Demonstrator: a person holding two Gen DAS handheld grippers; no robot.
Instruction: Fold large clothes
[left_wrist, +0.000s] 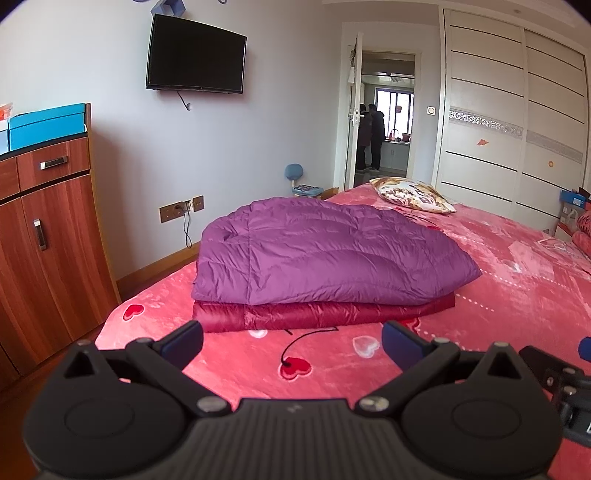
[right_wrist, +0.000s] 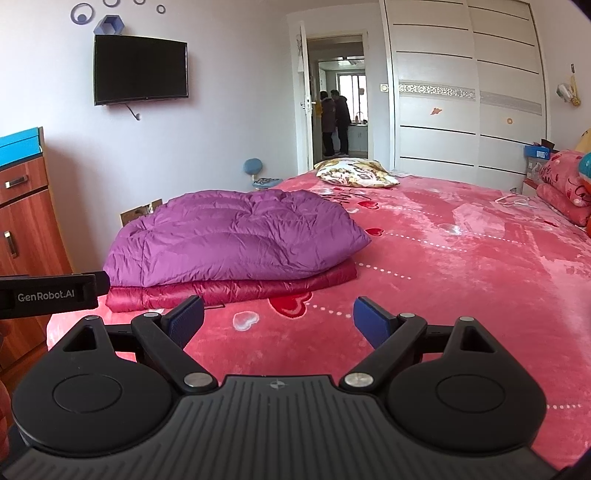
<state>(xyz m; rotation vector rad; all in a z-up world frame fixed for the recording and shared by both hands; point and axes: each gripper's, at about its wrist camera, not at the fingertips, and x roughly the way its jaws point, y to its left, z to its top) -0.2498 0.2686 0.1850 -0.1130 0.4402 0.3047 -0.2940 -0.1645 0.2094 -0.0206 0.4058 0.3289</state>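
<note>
- While both of your grippers hover above the near edge of the bed (left_wrist: 517, 295), neither one touches any fabric.
- Your left gripper (left_wrist: 291, 341) has its fingers (left_wrist: 183, 341) spread wide and released; only the pink heart-print bedspread (right_wrist: 461, 266) shows between them.
- Your right gripper (right_wrist: 279, 319) is likewise released, with its blue-padded fingers (right_wrist: 369, 321) wide apart and nothing held.
- In the right wrist view, the black body of the left gripper, marked "GenRobot.AI", enters from the left edge, just beside the right gripper.
- The purple down jacket (left_wrist: 325, 251) lies folded on the bed, ahead of both grippers and toward the left side of the bedspread.
- It rests directly on top of a folded dark red down garment (left_wrist: 317, 314), whose edge protrudes beneath it on the near side.
- The stack sits near your left gripper's fingertips but apart from them.
- A floral pillow (left_wrist: 413, 194) lies at the far end of the bed, well apart from the stack.
- A wooden cabinet (left_wrist: 48, 240) stands to the left of the bed; a wall-mounted television (left_wrist: 195, 55) hangs on the wall beyond it.
- A white sliding wardrobe (right_wrist: 469, 92) fills the far right wall.
- Two people stand beyond the open doorway (right_wrist: 338, 96).
</note>
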